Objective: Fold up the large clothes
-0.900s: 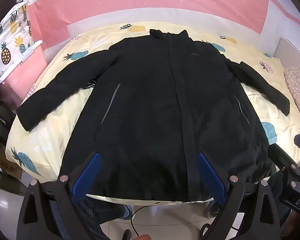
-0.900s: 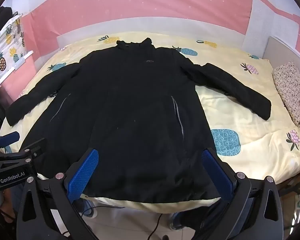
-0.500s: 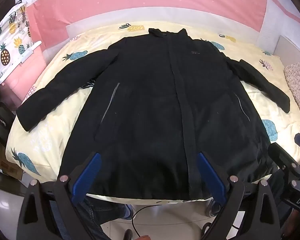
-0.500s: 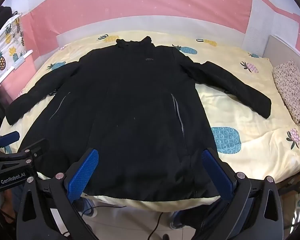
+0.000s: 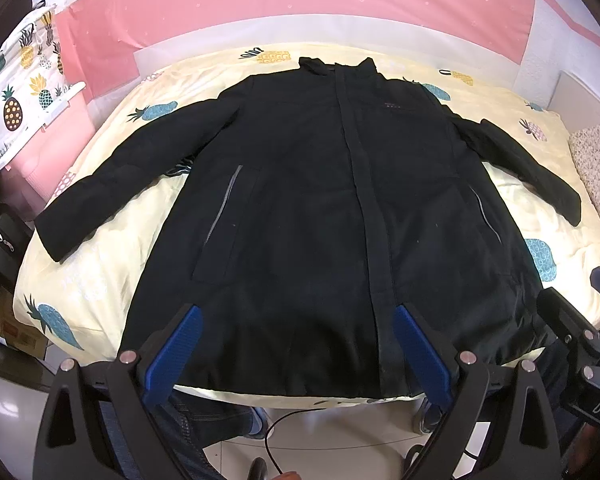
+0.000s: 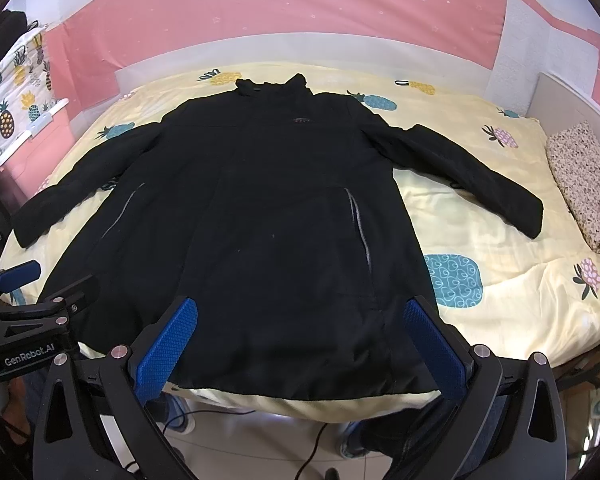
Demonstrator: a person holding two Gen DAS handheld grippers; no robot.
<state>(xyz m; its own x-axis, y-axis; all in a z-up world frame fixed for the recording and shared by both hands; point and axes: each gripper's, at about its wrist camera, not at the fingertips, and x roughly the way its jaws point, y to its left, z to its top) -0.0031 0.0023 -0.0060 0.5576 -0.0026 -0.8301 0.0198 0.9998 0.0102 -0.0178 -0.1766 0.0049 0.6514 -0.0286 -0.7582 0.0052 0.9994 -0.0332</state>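
A large black coat (image 5: pixel 332 208) lies flat, front up, on the bed, collar at the far side, both sleeves spread outward and hem at the near edge. My left gripper (image 5: pixel 296 328) hovers open above the hem, left of the front placket, nothing between its blue pads. In the right wrist view the same coat (image 6: pixel 268 220) fills the middle, and my right gripper (image 6: pixel 300 320) stands open over the hem's right half, also holding nothing. Each gripper shows at the edge of the other's view: the left gripper (image 6: pixel 24 280) and the right gripper (image 5: pixel 580 320).
The bed carries a pale yellow pineapple-print sheet (image 6: pixel 480 240). A floral folded cloth (image 6: pixel 584 184) lies at the right edge by a white headboard (image 6: pixel 572 100). Pink wall behind, a pineapple-print cloth (image 5: pixel 16 92) at the left. A cable (image 5: pixel 284 432) and a person's legs (image 5: pixel 204 416) are below.
Both views have drifted very slightly; the coat lies as before and both grippers stay open.
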